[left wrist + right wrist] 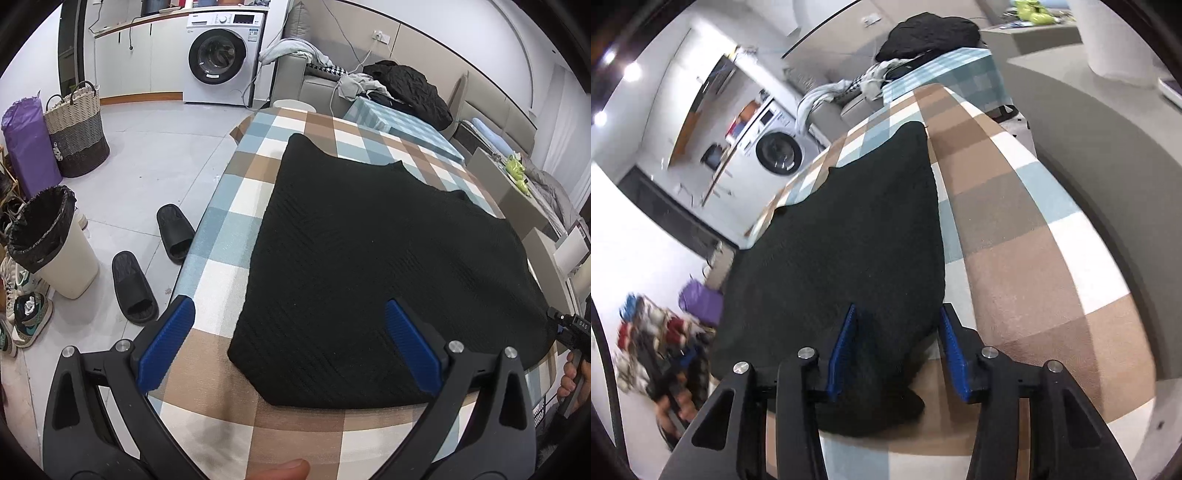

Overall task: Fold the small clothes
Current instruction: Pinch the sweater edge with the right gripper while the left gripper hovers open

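While the black knitted garment (369,258) lies flat across the middle of the checked brown, blue and white table (229,236), the left gripper (291,343) hovers low in the frame, jaws wide and empty. Partly open, the right gripper (897,350) straddles the garment's lower right edge, pads not pressing it.

Left hand-held gripper (290,330) spread wide; right hand-held gripper (897,336) partly parted.
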Demonstrator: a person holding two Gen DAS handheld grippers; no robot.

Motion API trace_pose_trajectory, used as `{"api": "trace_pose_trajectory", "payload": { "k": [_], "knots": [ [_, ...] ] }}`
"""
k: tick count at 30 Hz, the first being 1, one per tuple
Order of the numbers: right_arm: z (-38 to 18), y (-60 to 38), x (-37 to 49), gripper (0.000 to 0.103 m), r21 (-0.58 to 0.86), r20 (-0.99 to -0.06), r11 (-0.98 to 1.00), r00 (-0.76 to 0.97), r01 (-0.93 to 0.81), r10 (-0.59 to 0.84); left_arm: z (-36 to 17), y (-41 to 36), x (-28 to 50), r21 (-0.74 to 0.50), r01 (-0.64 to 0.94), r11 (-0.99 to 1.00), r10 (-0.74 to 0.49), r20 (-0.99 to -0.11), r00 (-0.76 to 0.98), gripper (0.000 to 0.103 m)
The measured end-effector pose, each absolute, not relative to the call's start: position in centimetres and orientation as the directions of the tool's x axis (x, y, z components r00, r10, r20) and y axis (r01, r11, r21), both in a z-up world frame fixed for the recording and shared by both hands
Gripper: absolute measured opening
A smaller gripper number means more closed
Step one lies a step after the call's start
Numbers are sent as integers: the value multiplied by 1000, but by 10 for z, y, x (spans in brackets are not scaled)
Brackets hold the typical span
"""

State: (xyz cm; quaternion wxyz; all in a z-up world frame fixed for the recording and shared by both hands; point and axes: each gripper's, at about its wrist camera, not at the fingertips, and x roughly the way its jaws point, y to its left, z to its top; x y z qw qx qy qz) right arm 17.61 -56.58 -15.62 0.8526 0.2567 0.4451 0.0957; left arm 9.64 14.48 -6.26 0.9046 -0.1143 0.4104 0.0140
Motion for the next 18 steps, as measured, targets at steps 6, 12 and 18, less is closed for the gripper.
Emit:
{"api": "trace_pose_trajectory", "payload": {
  "k": [6,12,18],
  "knots": [
    [-139,-551,168,10,506,-664,860,608,-64,436,-64,132,97,-177,-95,980,-73,-755,651,102],
    [-140,-548,160,9,352,-760,931,553,-93,342,-61,128,97,-174,-88,981,-75,-751,656,102],
    [-138,-547,162,18,365,-751,928,565,-76,341,-64,136,97,-181,-104,978,-73,-762,643,102]
  ]
}}
